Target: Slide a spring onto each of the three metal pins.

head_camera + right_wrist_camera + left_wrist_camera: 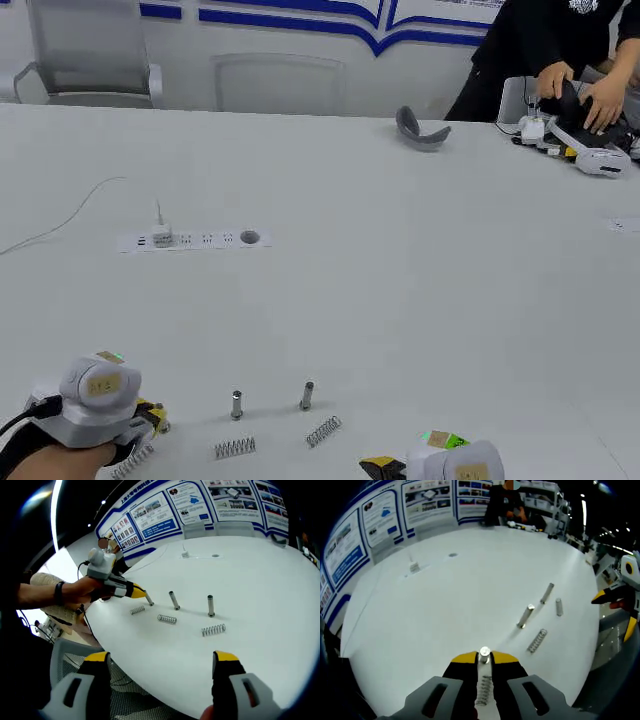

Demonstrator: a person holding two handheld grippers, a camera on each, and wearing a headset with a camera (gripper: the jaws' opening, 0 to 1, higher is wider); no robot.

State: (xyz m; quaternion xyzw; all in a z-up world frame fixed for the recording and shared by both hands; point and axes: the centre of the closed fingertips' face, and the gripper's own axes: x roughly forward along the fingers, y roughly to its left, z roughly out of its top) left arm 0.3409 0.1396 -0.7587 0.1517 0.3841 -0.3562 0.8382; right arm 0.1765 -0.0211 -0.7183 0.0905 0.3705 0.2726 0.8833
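1. Head view: Two metal pins are standing upright on the white table, the near-left pin well apart from the far-right pin. One spring is lying just in front of the near-left pin, and a second spring is lying in front of the far-right pin. A third spring is lying under the nose of the left gripper, which a hand is holding at the bottom left corner. The right gripper is peeking in at the bottom edge. From here I cannot tell how either one's jaws are standing. Farther back, a power strip is lying flat on the table.

2. Left gripper view: The left gripper is clenching its yellow-tipped jaws on the third pin. The third spring is lying on the table between the jaws, just behind that pin. Beyond, the two free pins are standing with the two loose springs beside them.

3. Right gripper view: The right gripper is hanging released above the table edge, jaws spread wide and gripping nothing. Across the table, the left gripper is holding the third pin tilted. The three springs are all lying off the pins.
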